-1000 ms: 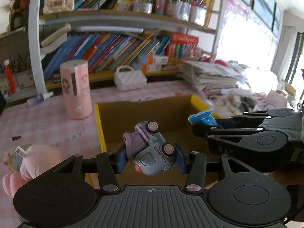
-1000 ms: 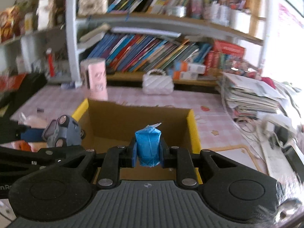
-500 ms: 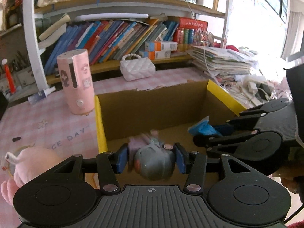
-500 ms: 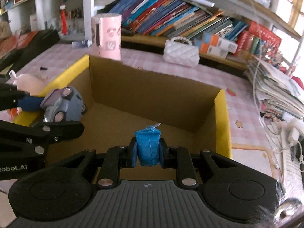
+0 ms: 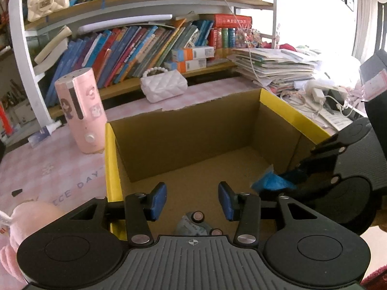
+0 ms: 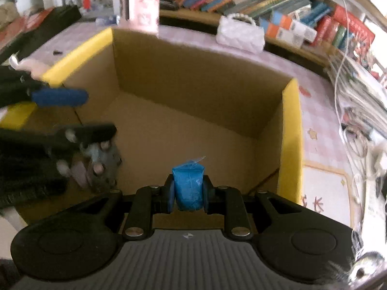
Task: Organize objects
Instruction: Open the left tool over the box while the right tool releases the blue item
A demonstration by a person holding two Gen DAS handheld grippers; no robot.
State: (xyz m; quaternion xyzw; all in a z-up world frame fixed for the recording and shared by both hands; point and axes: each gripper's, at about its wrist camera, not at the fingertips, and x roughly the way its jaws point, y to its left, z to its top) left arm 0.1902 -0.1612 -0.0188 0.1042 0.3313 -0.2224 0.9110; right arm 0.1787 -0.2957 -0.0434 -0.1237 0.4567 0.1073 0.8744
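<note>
The toy car [image 5: 197,224] lies in the cardboard box [image 5: 110,159], low in the left view, just under the left claw [image 5: 192,201]. That claw is apart from the car: its jaws have just been closing a little, with nothing between them. The right claw [image 6: 188,191], low in the middle of its view, squeezes the blue packet [image 6: 188,183] tight. Both claws tilt down into the box. I think the next move is for the right claw to open so the packet drops inside.
</note>
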